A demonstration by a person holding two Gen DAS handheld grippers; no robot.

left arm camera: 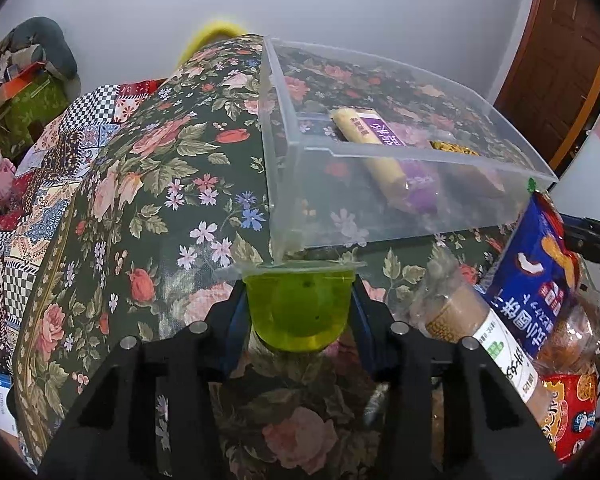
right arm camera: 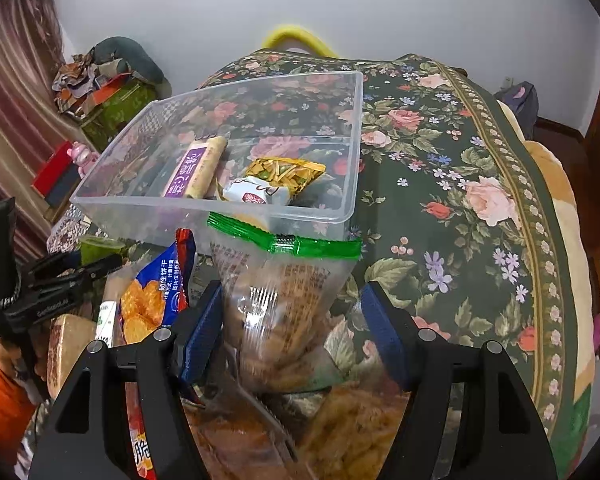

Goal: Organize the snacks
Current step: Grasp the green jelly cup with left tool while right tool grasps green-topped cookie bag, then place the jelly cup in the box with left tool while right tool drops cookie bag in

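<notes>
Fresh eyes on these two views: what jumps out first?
A bright green jelly cup pinched in the left hand-held gripper, low and centre, just in front of the clear plastic bin. The bin sits on a floral tablecloth and holds a few snacks. The right hand-held gripper straddles a green-sealed cookie bag.

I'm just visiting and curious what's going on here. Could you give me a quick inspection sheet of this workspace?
Surface: floral cloth over the table.
Job's things: clear bin holding three snack packs; green jelly cup; green-sealed biscuit bag.
Clutter: snack packets piled beside the bin.
Grippers: left claw shut on the jelly cup; right claw around the biscuit bag, only one pad seems to touch.
Cables: nothing seen.
Surroundings: grey wall, wooden door.
</notes>
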